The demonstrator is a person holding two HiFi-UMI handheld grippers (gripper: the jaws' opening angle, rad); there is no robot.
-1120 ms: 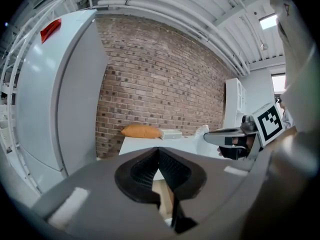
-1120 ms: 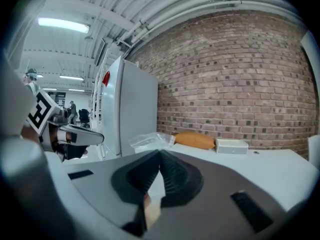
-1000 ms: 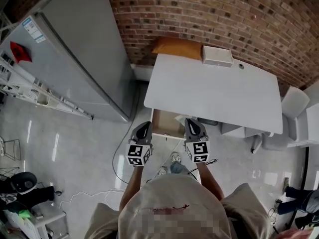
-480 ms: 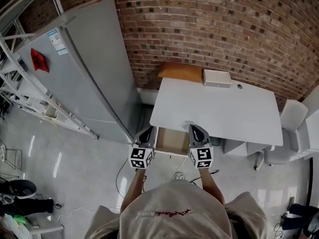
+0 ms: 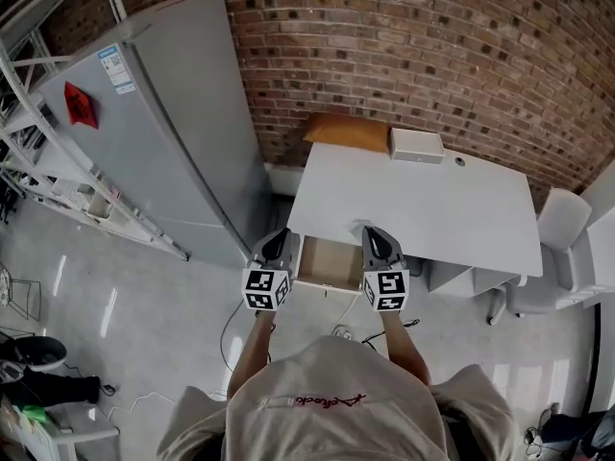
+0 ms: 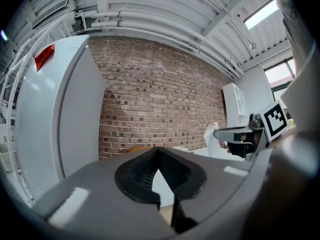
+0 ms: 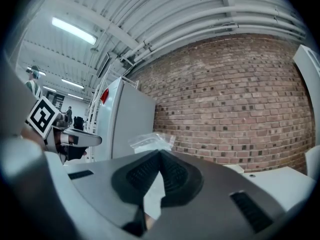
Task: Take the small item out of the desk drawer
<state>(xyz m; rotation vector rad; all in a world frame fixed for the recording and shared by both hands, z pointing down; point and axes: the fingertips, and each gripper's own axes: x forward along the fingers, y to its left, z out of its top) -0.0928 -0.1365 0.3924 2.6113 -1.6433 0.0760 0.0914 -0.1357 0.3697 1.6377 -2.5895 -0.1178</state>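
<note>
Plastic bag (image 7: 150, 140), small, clear and crinkled, sits pinched in right tongs (image 7: 160, 153).

Industrial loft-style workspace: bare red brick wall (image 5: 432, 56), ribbed white metal ceiling (image 7: 200, 14) with strip lights (image 7: 74, 31), glossy grey floor (image 5: 144, 305), plain white desk (image 5: 413, 209).

**Colours and Patterns Around the Desk**

The wall (image 5: 432, 56) is laid in red-brown brick with pale mortar lines. The desk (image 5: 413, 205) and the box (image 5: 416, 144) on it are coloured white, and the open drawer (image 5: 329, 265) is lined in a pale wood tone. A tan-orange parcel (image 5: 348, 133) is seen by the wall. The refrigerator (image 5: 163, 133) is finished in silver-grey and marked with a red sticker (image 5: 81, 105) and a blue-and-white label (image 5: 120, 69). The left gripper (image 5: 280, 236) and right gripper (image 5: 370, 231) are moulded in grey, with black ribbed pads (image 6: 175, 170). Their marker cubes (image 5: 265, 288) are printed with black-and-white squares. The plastic bag (image 7: 150, 141) is clear. The shirt (image 5: 336, 392) is beige with red lettering.
</note>
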